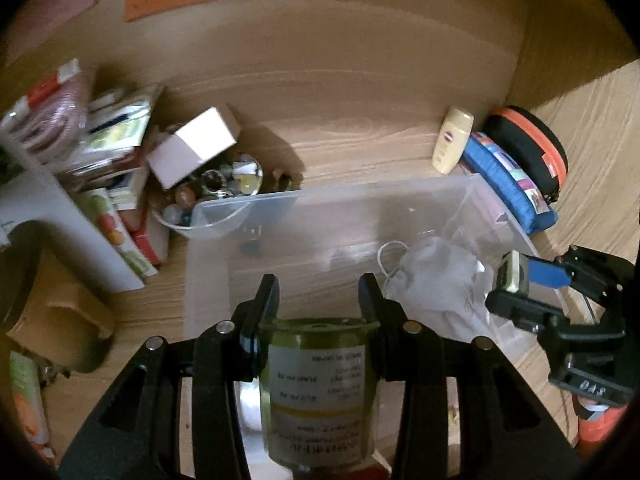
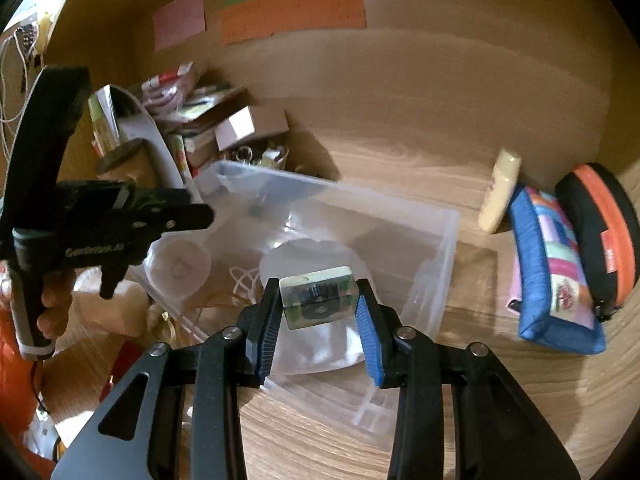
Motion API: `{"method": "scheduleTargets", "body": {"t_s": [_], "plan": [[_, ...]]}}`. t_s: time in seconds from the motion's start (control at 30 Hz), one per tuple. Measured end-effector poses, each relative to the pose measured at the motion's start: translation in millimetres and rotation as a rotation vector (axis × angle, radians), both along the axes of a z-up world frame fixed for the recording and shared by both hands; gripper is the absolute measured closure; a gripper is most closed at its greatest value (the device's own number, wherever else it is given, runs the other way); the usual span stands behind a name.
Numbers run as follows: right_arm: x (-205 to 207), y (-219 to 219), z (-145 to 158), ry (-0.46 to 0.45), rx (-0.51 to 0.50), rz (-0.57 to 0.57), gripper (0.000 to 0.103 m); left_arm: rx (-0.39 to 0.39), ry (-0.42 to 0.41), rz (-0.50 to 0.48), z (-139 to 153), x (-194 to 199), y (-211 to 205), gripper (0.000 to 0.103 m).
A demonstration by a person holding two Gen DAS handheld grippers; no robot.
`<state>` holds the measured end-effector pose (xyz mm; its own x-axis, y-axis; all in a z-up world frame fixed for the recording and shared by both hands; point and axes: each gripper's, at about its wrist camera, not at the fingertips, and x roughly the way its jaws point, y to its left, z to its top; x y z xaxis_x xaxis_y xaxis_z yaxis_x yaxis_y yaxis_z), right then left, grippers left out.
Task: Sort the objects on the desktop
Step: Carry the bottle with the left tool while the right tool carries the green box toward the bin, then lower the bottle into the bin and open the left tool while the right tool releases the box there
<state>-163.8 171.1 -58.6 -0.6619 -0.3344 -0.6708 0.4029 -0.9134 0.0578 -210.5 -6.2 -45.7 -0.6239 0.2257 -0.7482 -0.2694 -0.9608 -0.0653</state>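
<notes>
My left gripper (image 1: pixel 318 296) is shut on a green glass bottle with a white label (image 1: pixel 318 380), held over the near edge of a clear plastic bin (image 1: pixel 336 216). My right gripper (image 2: pixel 318 296) is shut on a small pale rectangular case with a dark centre (image 2: pixel 318 296), held above the same bin (image 2: pixel 420 240). The right gripper also shows in the left wrist view (image 1: pixel 516 276), over the bin's right side. A white drawstring pouch (image 1: pixel 436 280) lies inside the bin. The left gripper shows at the left of the right wrist view (image 2: pixel 200 216).
A cluttered pile of boxes and packets (image 1: pixel 112 152) and a bowl of small items (image 1: pixel 216 192) stand left of the bin. A cream bottle (image 1: pixel 452 140), a blue pouch (image 2: pixel 556 276) and an orange-black case (image 2: pixel 604 232) stand to the right. A cardboard wall rises behind.
</notes>
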Motion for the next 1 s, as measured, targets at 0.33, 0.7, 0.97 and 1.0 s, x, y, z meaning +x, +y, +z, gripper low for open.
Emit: {"method": "scheduleTargets", "body": {"t_s": [0.33,0.7,0.97,1.0], "plan": [[-2.2,-3.3,-8.9,-0.036,0.017,0.015,0.070,-0.062,-0.108,-0.033,-9.2,-19.5,26.8,0.062],[-3.3,-5.9,-10.7,-0.038,0.012,0.012,0.070,-0.116,-0.195,0.001,-23.9,-39.1,45.4,0.062],[-2.8,-5.7,-9.7,-0.035,-0.001,0.016,0.060,-0.164,-0.179,0.013,-27.0,-44.0,53.7,0.060],[-2.5,-5.6,-9.4,-0.032,0.000,0.017,0.057,-0.171,-0.179,0.016,-28.0,-45.1,54.5,0.059]]}}
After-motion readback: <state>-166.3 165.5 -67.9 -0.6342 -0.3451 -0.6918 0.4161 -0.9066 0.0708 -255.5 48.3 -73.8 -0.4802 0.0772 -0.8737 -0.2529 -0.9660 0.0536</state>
